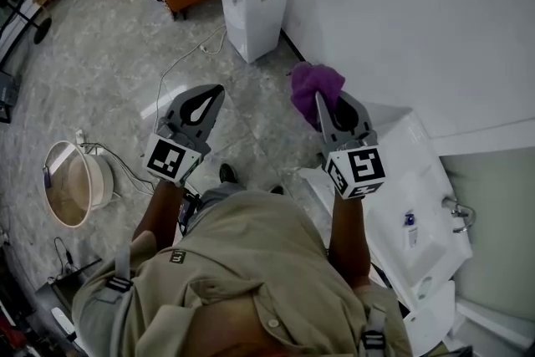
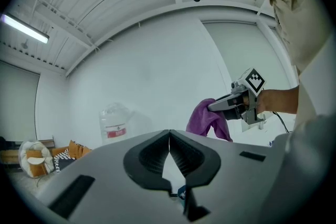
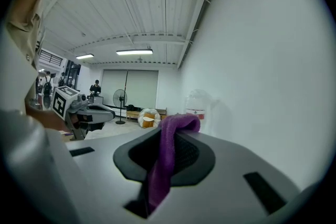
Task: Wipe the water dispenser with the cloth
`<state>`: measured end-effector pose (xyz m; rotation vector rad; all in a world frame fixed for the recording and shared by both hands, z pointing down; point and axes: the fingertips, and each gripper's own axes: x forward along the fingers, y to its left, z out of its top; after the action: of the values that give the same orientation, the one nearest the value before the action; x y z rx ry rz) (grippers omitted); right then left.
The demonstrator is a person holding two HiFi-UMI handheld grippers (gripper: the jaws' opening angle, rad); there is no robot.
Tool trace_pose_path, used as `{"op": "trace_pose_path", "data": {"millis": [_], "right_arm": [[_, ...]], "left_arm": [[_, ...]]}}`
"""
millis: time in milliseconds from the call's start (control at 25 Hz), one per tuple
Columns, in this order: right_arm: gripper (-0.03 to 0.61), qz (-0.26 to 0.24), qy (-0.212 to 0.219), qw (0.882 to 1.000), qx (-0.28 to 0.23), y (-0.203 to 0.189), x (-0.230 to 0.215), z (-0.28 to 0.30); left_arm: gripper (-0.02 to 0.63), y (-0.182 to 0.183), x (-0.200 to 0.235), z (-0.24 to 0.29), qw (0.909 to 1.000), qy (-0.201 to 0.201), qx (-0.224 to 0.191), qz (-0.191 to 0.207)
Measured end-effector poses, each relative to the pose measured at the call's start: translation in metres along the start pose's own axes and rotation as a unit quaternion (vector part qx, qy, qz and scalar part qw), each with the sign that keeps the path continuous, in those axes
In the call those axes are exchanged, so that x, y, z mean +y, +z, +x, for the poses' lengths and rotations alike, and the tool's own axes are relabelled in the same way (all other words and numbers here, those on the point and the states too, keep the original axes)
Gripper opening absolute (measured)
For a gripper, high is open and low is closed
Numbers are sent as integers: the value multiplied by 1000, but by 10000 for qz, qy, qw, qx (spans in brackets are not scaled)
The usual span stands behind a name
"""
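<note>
**Head view.** Left gripper: jaws closed, nothing held, raised over the grey floor. Right gripper: level with it, clamped on a purple cloth bunched at its tip. White water dispenser: upright against the wall, well apart from both grippers.

**Left gripper view.** Jaws meet at the tips, with nothing between them. The right gripper is at right with the cloth hanging from it. The dispenser's bottle is at left.

**Right gripper view.** Jaws pressed on the cloth, which drapes over the tips and down between them. The bottle stands ahead by the wall.
</note>
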<state>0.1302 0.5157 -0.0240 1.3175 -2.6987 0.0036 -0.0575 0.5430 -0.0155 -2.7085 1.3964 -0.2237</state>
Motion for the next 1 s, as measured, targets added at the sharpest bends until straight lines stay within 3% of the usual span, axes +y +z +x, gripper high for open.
{"op": "trace_pose_path", "data": {"millis": [520, 760, 1000], "right_arm": [[51, -54, -517, 9986, 58, 15, 37, 81], [51, -130, -452, 9985, 275, 9, 43, 107], [51, -117, -295, 9991, 281, 4, 15, 149]], "left_arm": [[17, -16, 106, -13, 9995, -245, -156, -75], [17, -34, 132, -11, 9995, -155, -114, -245], [17, -50, 151, 2, 9993, 125, 45, -362]]}}
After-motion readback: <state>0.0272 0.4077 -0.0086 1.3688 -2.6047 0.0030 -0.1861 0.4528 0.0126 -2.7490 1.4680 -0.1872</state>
